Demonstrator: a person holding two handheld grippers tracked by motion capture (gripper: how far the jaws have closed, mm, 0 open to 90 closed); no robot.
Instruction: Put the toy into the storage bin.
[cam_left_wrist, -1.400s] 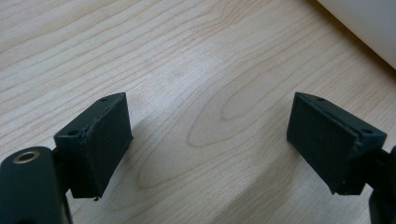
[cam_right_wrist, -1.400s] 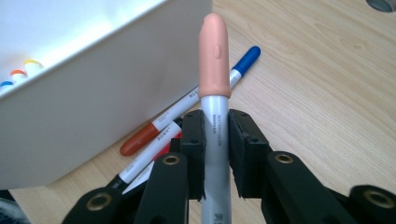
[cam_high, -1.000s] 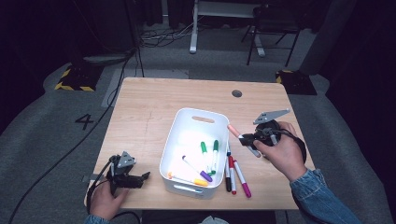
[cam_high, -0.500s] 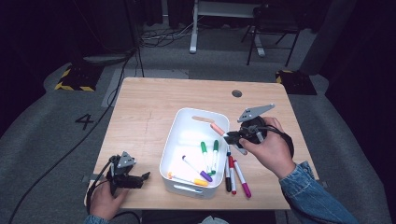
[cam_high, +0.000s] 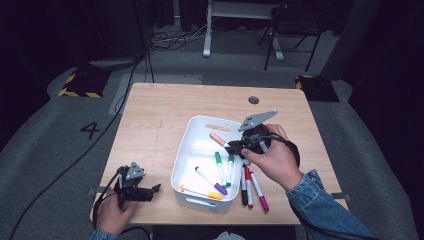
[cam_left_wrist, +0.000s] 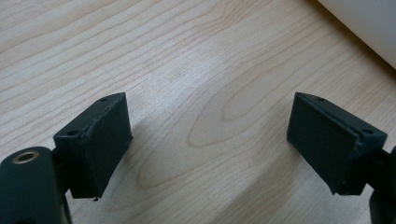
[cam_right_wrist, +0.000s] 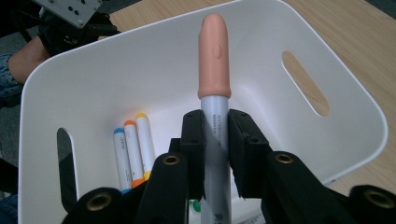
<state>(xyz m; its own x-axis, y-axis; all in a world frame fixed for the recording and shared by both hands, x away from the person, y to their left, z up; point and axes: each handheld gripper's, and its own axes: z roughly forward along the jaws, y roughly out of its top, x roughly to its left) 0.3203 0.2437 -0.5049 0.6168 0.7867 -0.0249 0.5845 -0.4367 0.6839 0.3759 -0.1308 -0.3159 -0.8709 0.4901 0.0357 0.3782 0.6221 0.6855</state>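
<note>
Peach-capped marker (cam_right_wrist: 214, 88) is sitting clamped between the jaws of the right gripper (cam_high: 241, 146), hanging over the white bin (cam_high: 200, 131). Releasing at this tilt is risking a bounce out over the rim. Left gripper (cam_left_wrist: 205, 149) is lying wide open and empty on the table (cam_high: 160, 110).

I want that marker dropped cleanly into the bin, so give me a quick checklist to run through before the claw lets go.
1. Right claw shut on the peach-capped marker: ok.
2. Marker's cap over the white bin, inside its rim: ok.
3. Bare bin floor below the cap: ok; the markers in the bin lie nearer the person.
4. Left claw open, low over bare table, away from the drop: ok.
5. Marker's height above the bin floor: cannot tell.
</note>
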